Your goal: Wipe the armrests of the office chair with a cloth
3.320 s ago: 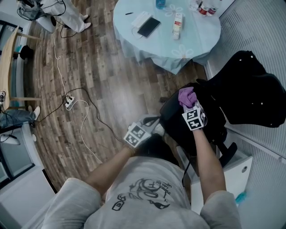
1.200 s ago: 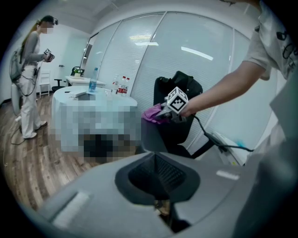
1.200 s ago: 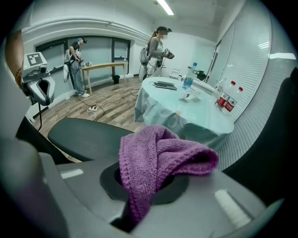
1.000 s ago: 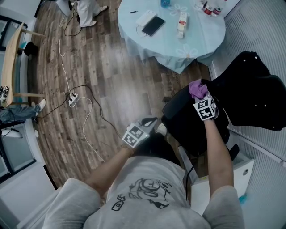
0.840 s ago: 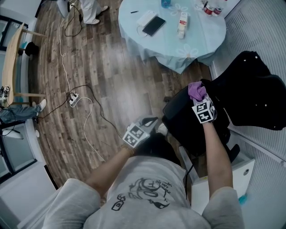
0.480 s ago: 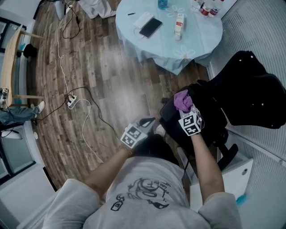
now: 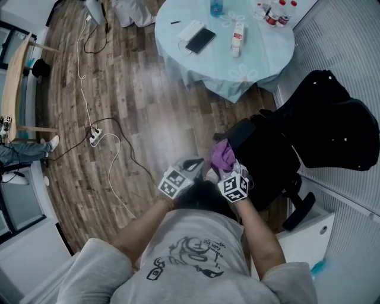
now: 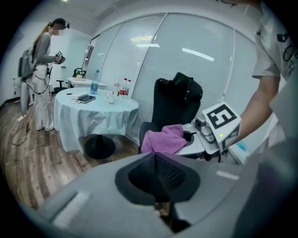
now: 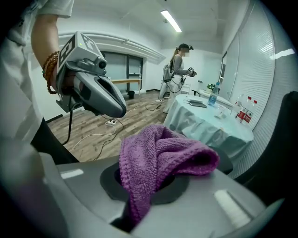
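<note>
The right hand-held gripper [image 7: 225, 167], pinching the purple cloth [image 7: 222, 154], has drawn back off the office chair [image 7: 270, 155] toward the empty, pressed-together left hand-held gripper [image 7: 197, 163], so that armrest's wipe is probably done.

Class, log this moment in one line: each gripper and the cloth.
left gripper: shut, empty | right gripper: shut on purple cloth | office chair: cloth near it, contact unclear

A round worktop [image 7: 261, 50] with a pale blue cover carries a dark phone [image 7: 200, 40], a white bottle [image 7: 237, 32] and a blue bottle [image 7: 216, 6]. A power strip [image 7: 93, 136] with cables lies on the wooden floor [image 7: 154, 107]. 1 person [image 8: 41, 79] stands beside the worktop.
</note>
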{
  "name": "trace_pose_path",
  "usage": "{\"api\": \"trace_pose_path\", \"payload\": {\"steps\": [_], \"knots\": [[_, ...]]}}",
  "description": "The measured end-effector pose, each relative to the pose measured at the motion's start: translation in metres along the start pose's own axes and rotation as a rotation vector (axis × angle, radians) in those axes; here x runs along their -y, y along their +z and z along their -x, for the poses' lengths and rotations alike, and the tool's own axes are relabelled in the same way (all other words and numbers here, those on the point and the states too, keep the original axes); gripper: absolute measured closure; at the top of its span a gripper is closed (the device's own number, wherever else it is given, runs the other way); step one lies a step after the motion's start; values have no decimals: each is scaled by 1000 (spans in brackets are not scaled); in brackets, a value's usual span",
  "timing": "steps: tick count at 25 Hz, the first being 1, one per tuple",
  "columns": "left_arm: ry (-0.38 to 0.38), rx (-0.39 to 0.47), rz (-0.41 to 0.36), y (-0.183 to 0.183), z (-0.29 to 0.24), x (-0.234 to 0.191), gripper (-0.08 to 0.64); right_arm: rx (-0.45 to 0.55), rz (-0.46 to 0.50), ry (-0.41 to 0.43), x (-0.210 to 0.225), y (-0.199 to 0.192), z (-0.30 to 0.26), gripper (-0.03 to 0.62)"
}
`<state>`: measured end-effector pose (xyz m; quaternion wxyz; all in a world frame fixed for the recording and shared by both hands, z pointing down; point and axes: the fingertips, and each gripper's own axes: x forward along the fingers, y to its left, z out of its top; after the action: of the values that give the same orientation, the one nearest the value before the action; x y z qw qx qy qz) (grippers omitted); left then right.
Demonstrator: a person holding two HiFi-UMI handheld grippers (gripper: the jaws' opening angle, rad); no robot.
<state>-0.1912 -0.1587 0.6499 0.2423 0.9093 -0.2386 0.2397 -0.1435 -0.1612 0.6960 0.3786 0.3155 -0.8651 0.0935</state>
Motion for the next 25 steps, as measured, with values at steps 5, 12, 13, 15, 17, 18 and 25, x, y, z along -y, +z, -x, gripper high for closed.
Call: {"api": "trace_pose_path", "payload": {"steps": [5, 12, 13, 15, 17, 18, 25], "knots": [[0, 12, -1, 3, 4, 5, 558, -14, -44, 11, 0, -2, 2, 565], [14, 58, -8, 26, 18, 8, 558, 65, -168, 24, 4, 28, 23, 563], [18, 67, -9, 30, 21, 7, 558, 88, -183, 24, 4, 36, 28, 563], [26, 88, -9, 39, 29, 8, 558, 131, -205, 21, 2, 51, 40, 563], [32, 120, -8, 53, 40, 11, 558, 166, -217, 7, 3, 70, 58, 563], [35, 140, -10, 62, 47, 13, 558, 182, -221, -3, 4, 81, 68, 563], [74, 273, -36, 132, 100, 27, 558, 304, -249, -66, 15, 154, 144, 563]]}}
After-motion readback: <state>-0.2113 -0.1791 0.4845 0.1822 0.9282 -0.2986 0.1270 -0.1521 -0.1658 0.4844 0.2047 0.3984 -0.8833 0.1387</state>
